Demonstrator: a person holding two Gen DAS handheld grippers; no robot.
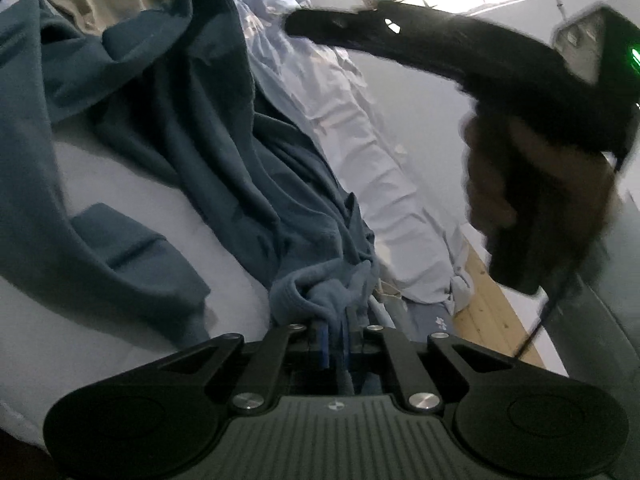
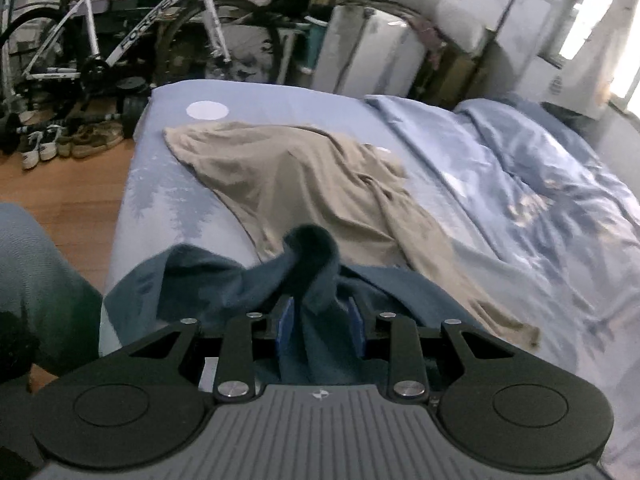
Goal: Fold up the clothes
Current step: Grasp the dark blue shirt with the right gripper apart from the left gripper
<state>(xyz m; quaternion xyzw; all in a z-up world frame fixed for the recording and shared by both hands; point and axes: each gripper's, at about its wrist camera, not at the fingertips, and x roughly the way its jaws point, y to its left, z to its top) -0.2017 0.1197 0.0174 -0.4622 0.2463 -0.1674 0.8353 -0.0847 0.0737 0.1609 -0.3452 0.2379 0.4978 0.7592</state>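
A dark teal garment point(image 1: 168, 128) lies crumpled on the light blue bed sheet point(image 1: 120, 184). My left gripper point(image 1: 336, 340) is shut on a bunched edge of it, with cloth pinched between the blue pads. My right gripper point(image 2: 320, 324) is shut on another part of the teal garment point(image 2: 312, 264), which rises in a fold between the blue pads point(image 2: 285, 328). In the left wrist view the right gripper's black body point(image 1: 500, 80) and the hand holding it hang at the upper right. A beige garment point(image 2: 304, 184) lies spread on the bed beyond the teal one.
A rumpled light blue duvet point(image 2: 520, 184) covers the right side of the bed. A bicycle point(image 2: 120, 40), shoes point(image 2: 60, 140) and stored boxes stand beyond the bed's far end on a wooden floor point(image 2: 60, 196). The person's leg point(image 2: 36, 272) is at the left.
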